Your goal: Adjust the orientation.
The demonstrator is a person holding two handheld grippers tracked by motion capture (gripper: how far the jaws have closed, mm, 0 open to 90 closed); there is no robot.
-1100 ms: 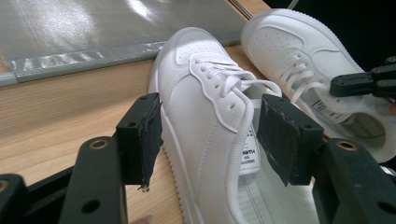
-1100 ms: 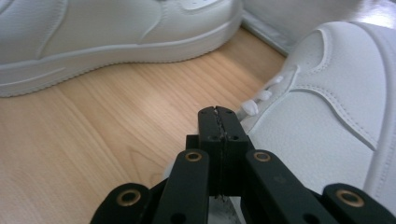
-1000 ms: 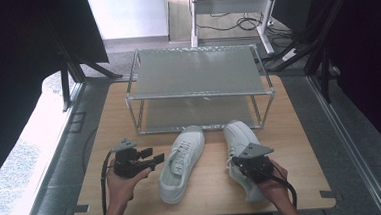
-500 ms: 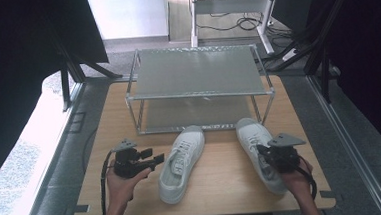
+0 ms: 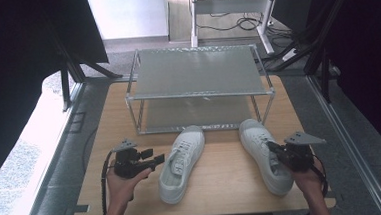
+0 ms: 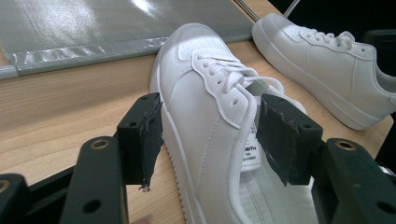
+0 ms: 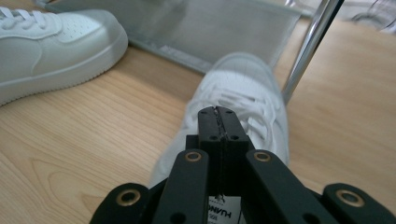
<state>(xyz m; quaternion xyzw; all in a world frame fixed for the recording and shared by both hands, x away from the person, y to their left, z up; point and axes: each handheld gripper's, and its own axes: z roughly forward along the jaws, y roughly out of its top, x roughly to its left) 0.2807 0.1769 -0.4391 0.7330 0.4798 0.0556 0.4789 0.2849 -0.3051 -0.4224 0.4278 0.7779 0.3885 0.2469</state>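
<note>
- My right gripper (image 5: pixel 280 154) has its jaws fully closed on the heel collar of the right sneaker (image 5: pixel 263 153), which lies on the table (image 5: pixel 223 183) just in front of the rack's (image 5: pixel 196 77) right front leg.
- My left gripper (image 5: pixel 154 161) is wide open. In the left gripper view, its pads (image 6: pixel 148 135) straddle the left sneaker (image 6: pixel 210 121) at the collar without pressing it.
- Risk: the pinch holds thin collar material, so the shoe may slip out or swing toe-down on lifting.
- Risk: the toe sits near the rack leg (image 7: pixel 310 49); a forward push could jam it there.
- Risk: closing the left gripper off-centre may catch laces only.
</note>
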